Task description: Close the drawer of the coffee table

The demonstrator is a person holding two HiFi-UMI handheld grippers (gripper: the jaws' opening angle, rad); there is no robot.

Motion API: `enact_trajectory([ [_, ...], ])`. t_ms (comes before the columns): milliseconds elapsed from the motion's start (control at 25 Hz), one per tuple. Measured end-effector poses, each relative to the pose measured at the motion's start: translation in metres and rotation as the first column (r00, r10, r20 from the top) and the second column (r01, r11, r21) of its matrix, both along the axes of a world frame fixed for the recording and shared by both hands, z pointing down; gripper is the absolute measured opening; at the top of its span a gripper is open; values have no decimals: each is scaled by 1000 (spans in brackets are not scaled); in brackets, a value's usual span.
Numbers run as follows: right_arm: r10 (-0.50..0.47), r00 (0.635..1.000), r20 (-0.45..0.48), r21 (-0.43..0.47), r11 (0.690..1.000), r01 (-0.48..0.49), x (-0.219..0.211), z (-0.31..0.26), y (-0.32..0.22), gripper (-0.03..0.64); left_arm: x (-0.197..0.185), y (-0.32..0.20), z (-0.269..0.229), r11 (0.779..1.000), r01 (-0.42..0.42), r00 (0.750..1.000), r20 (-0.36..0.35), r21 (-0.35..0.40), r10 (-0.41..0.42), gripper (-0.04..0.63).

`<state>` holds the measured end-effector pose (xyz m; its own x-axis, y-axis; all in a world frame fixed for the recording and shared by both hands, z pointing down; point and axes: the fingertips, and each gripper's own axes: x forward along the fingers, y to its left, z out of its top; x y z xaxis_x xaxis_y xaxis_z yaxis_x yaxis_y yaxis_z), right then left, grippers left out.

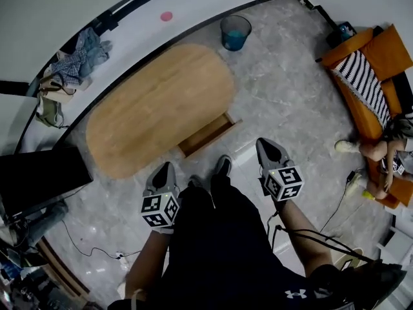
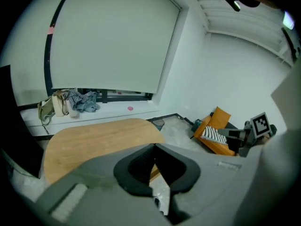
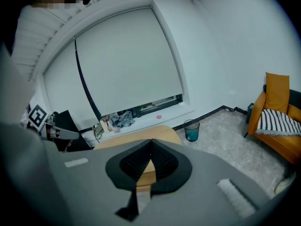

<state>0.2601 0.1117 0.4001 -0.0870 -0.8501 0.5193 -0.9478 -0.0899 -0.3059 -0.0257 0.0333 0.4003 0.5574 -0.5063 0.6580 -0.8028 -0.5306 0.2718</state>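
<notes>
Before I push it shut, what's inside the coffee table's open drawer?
The pulled-out part of the drawer shows only bare wood; no item is visible there. Its rear sits under the tabletop, so anything back there is hidden.

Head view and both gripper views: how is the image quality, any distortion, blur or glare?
Head view: strong fisheye bend, even light, open drawer sharp. Left gripper view: wide-angle curve, dark corners, left gripper blurred up close. Right gripper view: same curve, right gripper soft too, room beyond clear.
</notes>
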Motion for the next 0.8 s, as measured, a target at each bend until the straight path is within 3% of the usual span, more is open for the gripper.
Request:
enact_trajectory([
  [240, -122, 987, -107, -87, 990, 113, 21, 65, -33, 3, -17, -15, 67, 1000, 5, 999, 46, 13, -5, 2],
  [360, -197, 967, -159, -121, 976, 178, 25, 107, -48, 3, -30, -16, 122, 999, -24, 994, 104, -33, 27, 2],
  [520, -305, 940, -151, -198, 941, 273, 22, 180, -51, 52, -37, -7, 202, 991, -70, 982, 164, -114, 89, 43],
  [640, -389, 902, -188, -281, 901, 330, 24, 232, -45, 57, -32, 0, 250, 980, -116, 973, 179, -160, 144, 62],
  [800, -580, 779, -237, -401, 789, 465, 9, 294, -33, 55, -35, 20, 308, 950, -149, 968, 158, -275, 197, 138],
])
